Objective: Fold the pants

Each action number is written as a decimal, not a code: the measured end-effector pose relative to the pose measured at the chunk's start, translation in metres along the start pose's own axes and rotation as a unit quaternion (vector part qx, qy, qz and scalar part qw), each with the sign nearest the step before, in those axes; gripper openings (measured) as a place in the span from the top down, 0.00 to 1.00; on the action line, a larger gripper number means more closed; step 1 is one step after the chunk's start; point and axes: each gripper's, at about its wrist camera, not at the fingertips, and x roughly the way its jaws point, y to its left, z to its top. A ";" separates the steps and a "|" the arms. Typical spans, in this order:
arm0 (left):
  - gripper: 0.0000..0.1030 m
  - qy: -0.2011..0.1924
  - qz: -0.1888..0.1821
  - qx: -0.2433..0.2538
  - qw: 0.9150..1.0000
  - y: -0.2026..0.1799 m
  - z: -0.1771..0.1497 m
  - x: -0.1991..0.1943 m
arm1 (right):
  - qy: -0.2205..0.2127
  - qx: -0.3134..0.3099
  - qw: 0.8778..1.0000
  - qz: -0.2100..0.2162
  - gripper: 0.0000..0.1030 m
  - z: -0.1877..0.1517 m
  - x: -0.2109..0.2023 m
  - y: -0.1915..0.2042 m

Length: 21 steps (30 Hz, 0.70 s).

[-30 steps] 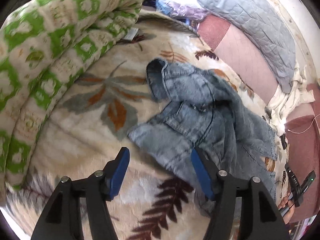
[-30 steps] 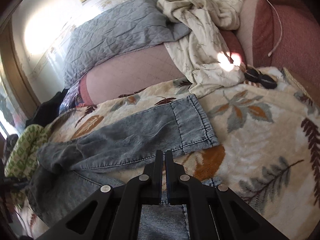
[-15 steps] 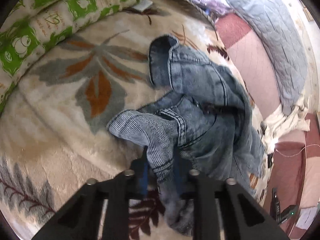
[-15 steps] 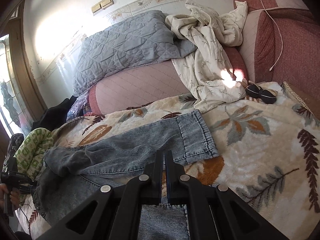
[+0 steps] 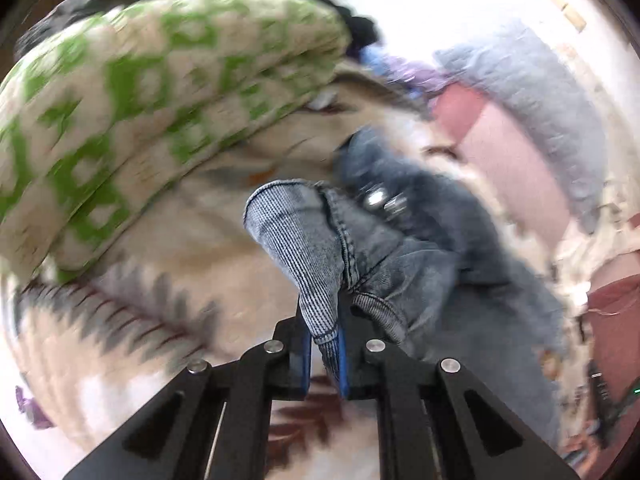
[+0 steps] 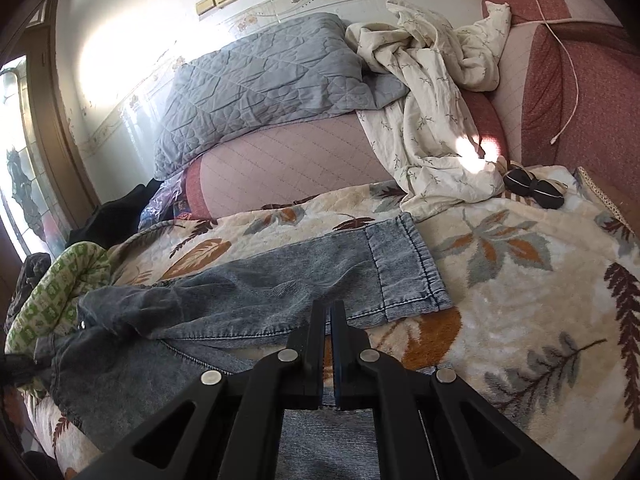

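Note:
Blue denim pants lie crumpled on a leaf-patterned blanket; one leg stretches toward its hem. In the blurred left wrist view, my left gripper is closing its jaws on a fold of the pants' waist end. The blue pads press the denim, which rises lifted out of them. My right gripper is shut near the other leg. Denim shows beneath its fingers; I cannot tell whether any is pinched.
A rolled green-and-cream quilt borders the bed on the left. Pink bolsters, a grey quilted cover and a crumpled floral sheet line the wall side. Dark sunglasses lie near the sheet. A white cable hangs over the red headboard.
My left gripper went from wide open above the waist end to clamped on it, then lifted the denim fold toward the green quilt. The right gripper stayed shut, its view tilting up slightly.

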 end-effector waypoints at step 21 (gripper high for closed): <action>0.73 -0.057 0.062 0.060 0.995 -0.018 -0.014 -0.072 | 0.004 0.015 1.000 -0.009 0.97 0.004 0.001 -0.014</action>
